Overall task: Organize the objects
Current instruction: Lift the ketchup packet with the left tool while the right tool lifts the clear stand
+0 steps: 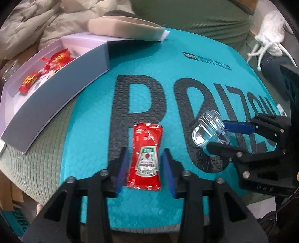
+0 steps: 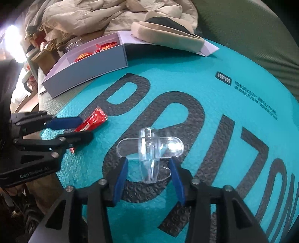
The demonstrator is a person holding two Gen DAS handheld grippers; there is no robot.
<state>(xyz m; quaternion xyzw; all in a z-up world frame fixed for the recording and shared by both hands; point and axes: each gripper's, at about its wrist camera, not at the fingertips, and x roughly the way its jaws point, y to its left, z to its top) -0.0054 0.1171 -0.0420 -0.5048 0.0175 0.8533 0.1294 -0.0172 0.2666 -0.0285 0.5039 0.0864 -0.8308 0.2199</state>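
In the left wrist view, the left tongs (image 1: pixel 145 164) point steeply down at 6 o'clock, their blue pads standing narrowly apart on either side of a flat red ketchup sachet (image 1: pixel 144 157) with a white-and-green label. The sachet lies flat on the teal bubble-wrap mailer bag (image 1: pixel 93 149) printed with large black letters; the pads sit just beside its long edges and whether they touch it I cannot tell.

At 3 o'clock in that view, the right tongs (image 1: pixel 214 135) reach in, with a clear plastic clip (image 1: pixel 207 129) between their fingers. In the right wrist view the right tongs (image 2: pixel 148 173) are also partly parted, the clear plastic clip (image 2: pixel 149 149) resting on the mailer between the blue pads; I cannot tell whether they touch it. The left tongs (image 2: pixel 83 126) show at 9 o'clock there, over the red sachet (image 2: pixel 93 119).

Farther off, at 10 o'clock, a shallow grey-and-white cardboard box (image 1: pixel 61 82) lies open on the mailer's edge, with several more red sachets (image 1: pixel 54 61) inside. Beyond it, at 12 o'clock, a beige padded cushion (image 1: pixel 119 26) rests on the box's flap, with crumpled beige fabric (image 1: pixel 37 16) behind.
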